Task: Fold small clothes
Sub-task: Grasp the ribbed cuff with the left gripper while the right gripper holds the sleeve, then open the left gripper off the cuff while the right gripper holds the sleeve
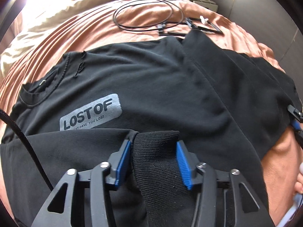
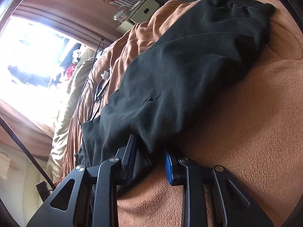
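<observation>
The black sweatshirt (image 1: pixel 170 87) lies spread on an orange-brown blanket (image 1: pixel 90 28) on the bed; it has a round ribbed neck, a small tear near the collar, and a grey patch (image 1: pixel 90 113) printed "LOST OF"; one sleeve is folded over the chest. The left gripper (image 1: pixel 153 149) is partly closed, its blue pads pressing the ribbed cuff (image 1: pixel 155 162); the right gripper (image 2: pixel 150 151) is nearly closed, pinching the sweatshirt's edge (image 2: pixel 144 143); black cables (image 1: pixel 144 13) lie beyond it.
</observation>
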Demonstrator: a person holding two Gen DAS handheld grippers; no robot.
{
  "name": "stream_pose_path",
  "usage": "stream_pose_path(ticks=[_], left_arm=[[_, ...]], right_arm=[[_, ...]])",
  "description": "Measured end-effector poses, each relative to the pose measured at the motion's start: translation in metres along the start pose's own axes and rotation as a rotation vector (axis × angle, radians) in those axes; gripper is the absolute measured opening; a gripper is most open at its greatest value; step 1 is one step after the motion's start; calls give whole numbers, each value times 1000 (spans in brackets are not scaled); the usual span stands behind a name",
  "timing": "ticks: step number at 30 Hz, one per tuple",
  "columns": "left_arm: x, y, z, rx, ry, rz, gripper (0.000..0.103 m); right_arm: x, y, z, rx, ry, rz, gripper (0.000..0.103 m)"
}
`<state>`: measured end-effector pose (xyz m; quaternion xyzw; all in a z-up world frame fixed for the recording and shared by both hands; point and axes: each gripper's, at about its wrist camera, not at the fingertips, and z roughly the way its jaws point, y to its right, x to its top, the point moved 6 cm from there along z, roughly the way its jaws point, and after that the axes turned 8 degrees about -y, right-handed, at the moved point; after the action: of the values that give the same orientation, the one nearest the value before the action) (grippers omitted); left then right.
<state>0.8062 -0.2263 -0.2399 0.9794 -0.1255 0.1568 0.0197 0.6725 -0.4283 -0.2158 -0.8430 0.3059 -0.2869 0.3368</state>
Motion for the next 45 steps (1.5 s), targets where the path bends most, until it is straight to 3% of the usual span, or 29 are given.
stream_pose_path(ticks=[1,2,5,12,15,17,18,20,21,28,32,36,45], left_arm=[[1,-3,-1,21,7,-6,21],[3,-6,-4,44,13,-9,15],[8,-14,-17,-7,50,-51,14],[27,-28,-50,-37,155,-128,14],[37,-27,-47,-45,152,-148,14],[39,-26,-41,-59,129,-160,23],[38,-24,-37,-76,110,-158,37],[37,-15,-34,-138,93,-138,53],[36,-9,-36,-150,106,-116,55],[25,2,-41,-106,127,-61,55],[18,1,-30,-122,83,-61,43],[7,10,-18,-144,24,-31,42],[-5,11,-56,-152,99,0,42]], right_arm=[[-1,0,0,-3,4,-3,23],[-2,-1,-1,-5,5,-5,23],[-4,-3,-5,-3,5,-10,22],[-2,3,-9,39,9,22,6],[-1,4,-12,49,13,26,4],[-1,3,-15,54,14,26,4],[0,4,-15,56,13,26,4],[1,4,-16,59,9,28,4],[1,5,-16,62,5,30,4],[3,15,-12,93,-7,66,4],[2,8,-20,133,10,60,2],[-1,-12,-33,173,37,4,1],[-18,-55,-52,271,68,-88,1]])
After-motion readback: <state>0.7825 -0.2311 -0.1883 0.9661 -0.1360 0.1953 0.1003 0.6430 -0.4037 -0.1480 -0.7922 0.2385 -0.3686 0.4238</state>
